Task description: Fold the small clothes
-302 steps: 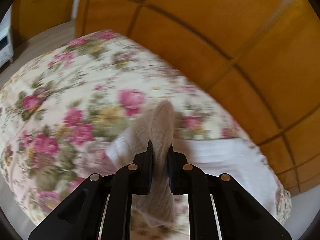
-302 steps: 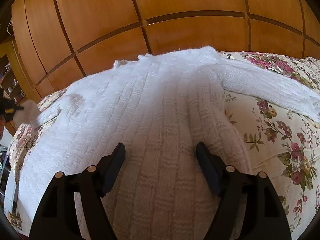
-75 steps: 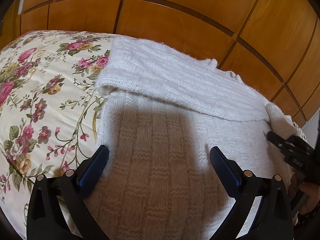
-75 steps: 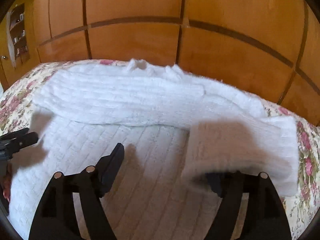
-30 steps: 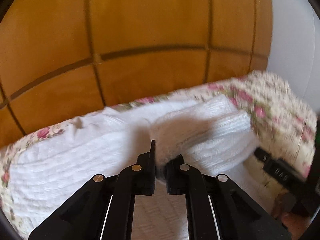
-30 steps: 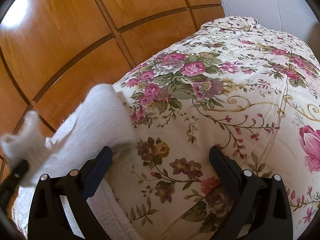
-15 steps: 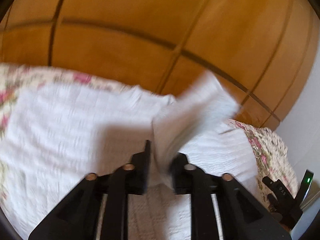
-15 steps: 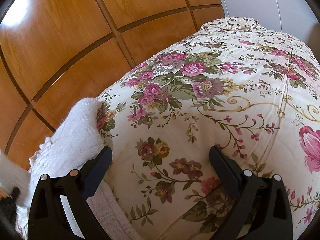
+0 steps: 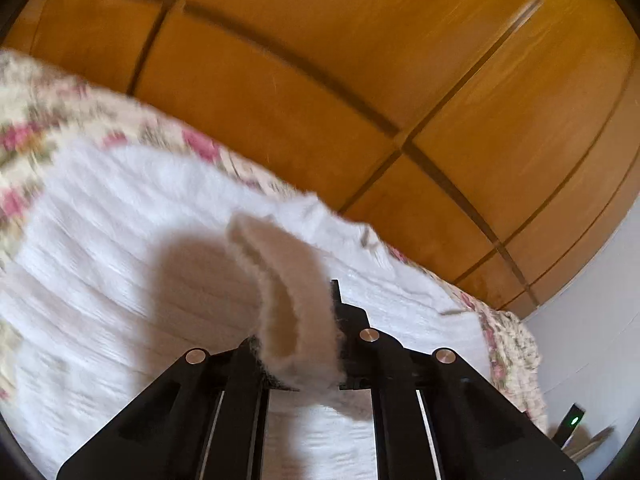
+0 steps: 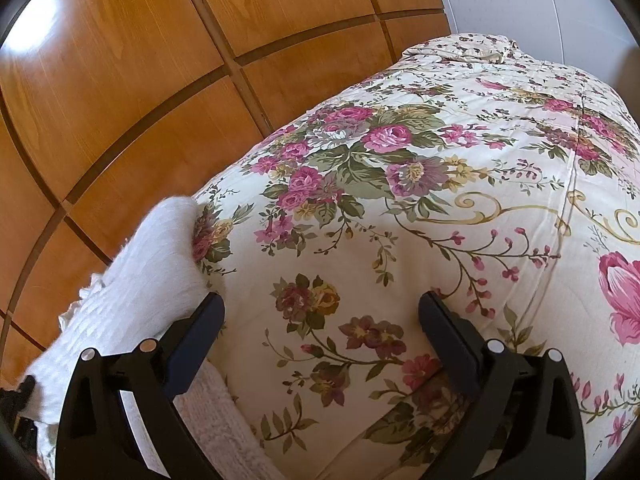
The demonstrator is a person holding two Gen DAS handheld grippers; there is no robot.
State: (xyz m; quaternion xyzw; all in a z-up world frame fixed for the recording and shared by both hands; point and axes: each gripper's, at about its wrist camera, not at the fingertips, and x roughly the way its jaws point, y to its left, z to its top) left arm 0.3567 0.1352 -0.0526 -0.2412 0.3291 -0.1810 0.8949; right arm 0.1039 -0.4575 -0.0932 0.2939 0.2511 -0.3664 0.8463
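A white knitted sweater lies spread on the floral bedspread. My left gripper is shut on the cuff of its sleeve, which curls up between the fingers above the sweater's body. My right gripper is open and empty, over bare bedspread. The sweater's folded edge lies beside its left finger in the right wrist view.
A wooden panelled wardrobe runs along the far side of the bed, also in the right wrist view. A white wall stands beyond the bed's end. A black device with a green light shows at lower right.
My left gripper has carried the sleeve cuff leftward over the sweater's body. The sleeve has gone from the right wrist view. My right gripper has stayed still and open.
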